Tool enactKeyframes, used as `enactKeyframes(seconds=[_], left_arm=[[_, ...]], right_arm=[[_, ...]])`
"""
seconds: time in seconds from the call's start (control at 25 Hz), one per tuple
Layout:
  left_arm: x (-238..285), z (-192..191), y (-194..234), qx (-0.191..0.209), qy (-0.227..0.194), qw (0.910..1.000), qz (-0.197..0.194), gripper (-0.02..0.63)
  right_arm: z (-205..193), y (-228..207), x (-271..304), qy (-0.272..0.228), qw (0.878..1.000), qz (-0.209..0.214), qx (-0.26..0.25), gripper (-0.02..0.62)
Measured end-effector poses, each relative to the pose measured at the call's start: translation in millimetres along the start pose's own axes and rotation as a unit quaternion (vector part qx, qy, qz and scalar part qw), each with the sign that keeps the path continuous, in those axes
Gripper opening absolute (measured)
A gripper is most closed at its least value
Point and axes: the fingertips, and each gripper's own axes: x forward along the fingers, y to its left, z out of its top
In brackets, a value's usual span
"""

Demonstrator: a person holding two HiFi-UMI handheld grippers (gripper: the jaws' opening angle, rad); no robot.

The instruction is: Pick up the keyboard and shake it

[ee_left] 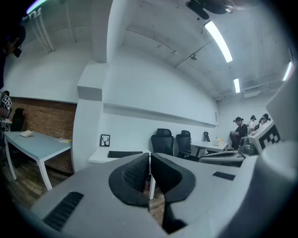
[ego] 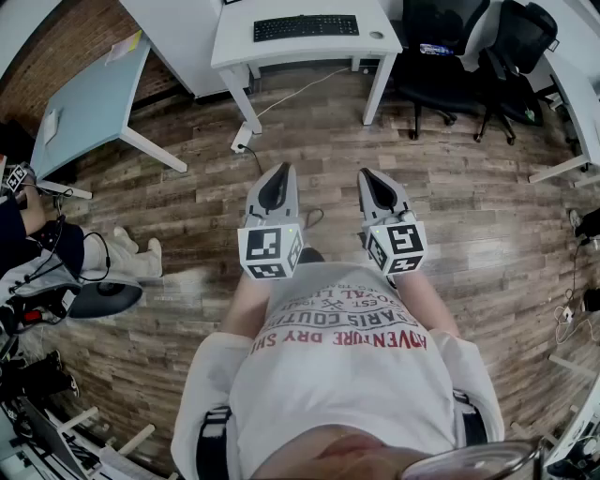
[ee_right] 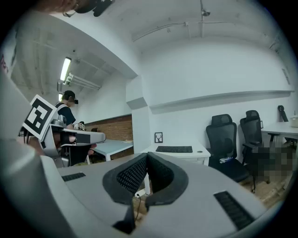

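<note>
Keyboard [ego: 306, 27], flat, black and rectangular, lies on the white tabletop [ego: 234, 49], while well short of that tabletop, over the wood-plank floor [ego: 178, 187], the grey left hand-held gripper [ego: 277, 183] and right hand-held gripper [ego: 378, 183] hold seemingly ribbed black pads [ee_left: 132, 176] pressed together on nothing.
</note>
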Motion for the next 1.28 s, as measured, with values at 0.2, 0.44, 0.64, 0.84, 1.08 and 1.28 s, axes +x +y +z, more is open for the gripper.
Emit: enactKeyframes(seconds=[0.2,0.44,0.64,0.84,1.08,1.28], left_arm=[[1,-2,3,0.006,0.004,1.0,0.006,0.032],[4,-3,3,0.001,0.011,0.9999,0.011,0.032],[10,-15,-3,-0.002,0.026,0.9996,0.006,0.032],[24,-23,5,-0.002,0.044,0.999,0.012,0.032],[69,-27,27,-0.001,0.051,0.9987,0.008,0.032],[129,-18,60,-0.012,0.046,0.9989,-0.001,0.032]], right_arm=[[0,0,2,0.0,1.0,0.001,-0.001,0.025],[2,-8,-1,-0.002,1.0,-0.012,0.003,0.026],[-8,-21,0,0.012,1.0,-0.025,0.005,0.026],[-17,-32,17,0.026,0.999,-0.03,0.011,0.026],[-21,-52,60,0.033,0.999,-0.032,0.019,0.026],[-12,-76,120,0.035,0.998,-0.038,0.029,0.026]])
